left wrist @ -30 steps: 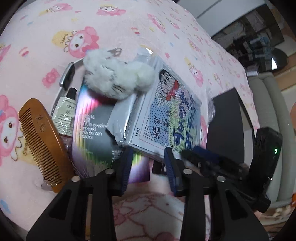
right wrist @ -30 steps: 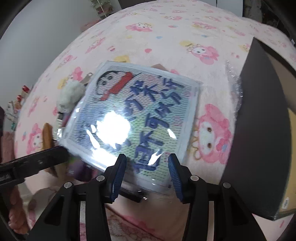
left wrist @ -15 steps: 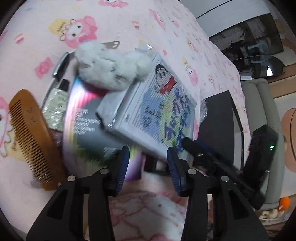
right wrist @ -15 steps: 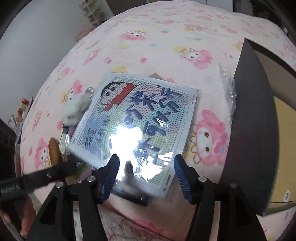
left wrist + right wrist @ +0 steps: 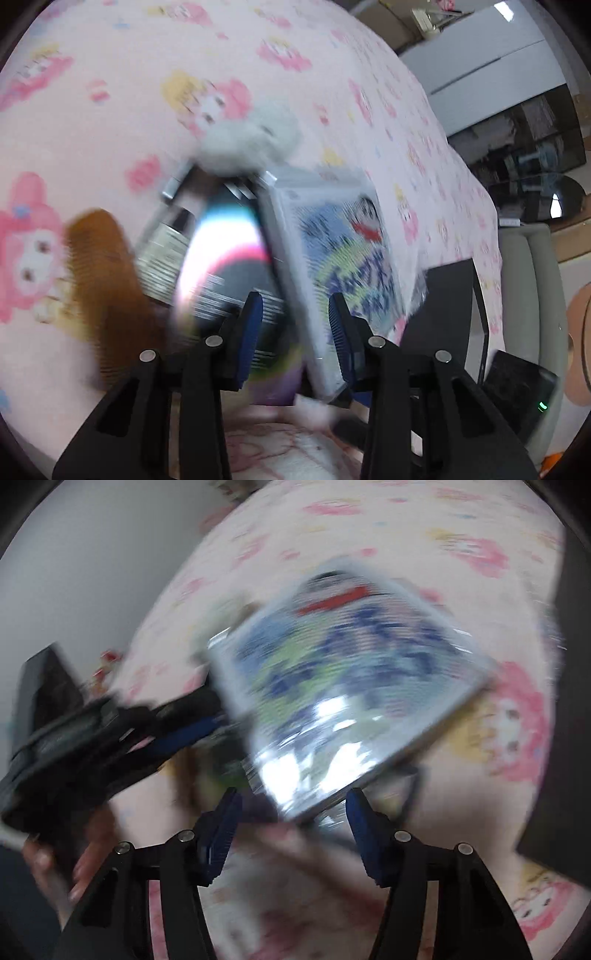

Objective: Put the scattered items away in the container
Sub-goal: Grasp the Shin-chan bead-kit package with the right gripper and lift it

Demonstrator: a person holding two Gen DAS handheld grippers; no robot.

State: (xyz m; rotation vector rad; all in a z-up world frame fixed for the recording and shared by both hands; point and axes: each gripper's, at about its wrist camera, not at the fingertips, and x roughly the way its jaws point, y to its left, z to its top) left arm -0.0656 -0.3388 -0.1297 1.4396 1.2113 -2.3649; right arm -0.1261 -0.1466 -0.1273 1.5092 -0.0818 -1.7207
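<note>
A: Both cameras are smeared with motion, so details are soft. The right gripper (image 5: 291, 821) has its jaws spread wide, and the near edge of the cartoon-printed packet (image 5: 343, 686) sits between the blue pads, though I can't tell whether either pad touches it.

B: And the left gripper (image 5: 295, 325)? Its jaws stand apart too, gripping nothing. The packet's (image 5: 343, 266) near corner lies in the gap between its pads.

A: That packet looks tilted, one edge lifted off the pink blanket (image 5: 110, 74), leaning over the shiny screen-protector box (image 5: 225, 266).

B: Beside that box, the wooden comb (image 5: 107, 266) and a small bottle (image 5: 166, 240), with the white plush toy (image 5: 251, 136) at the far end of the pile. All on the blanket, none put away.

A: The dark container (image 5: 450, 295) is off to the right, just beyond the packet.

B: So I'd call this the pick-up of the packet, early in the job.

A: Agreed. The next move calls for one gripper to close on that thin edge, squarely, since the glossy wrap looks slippery.

B: Then lift and carry it right, over the container's wall.
</note>
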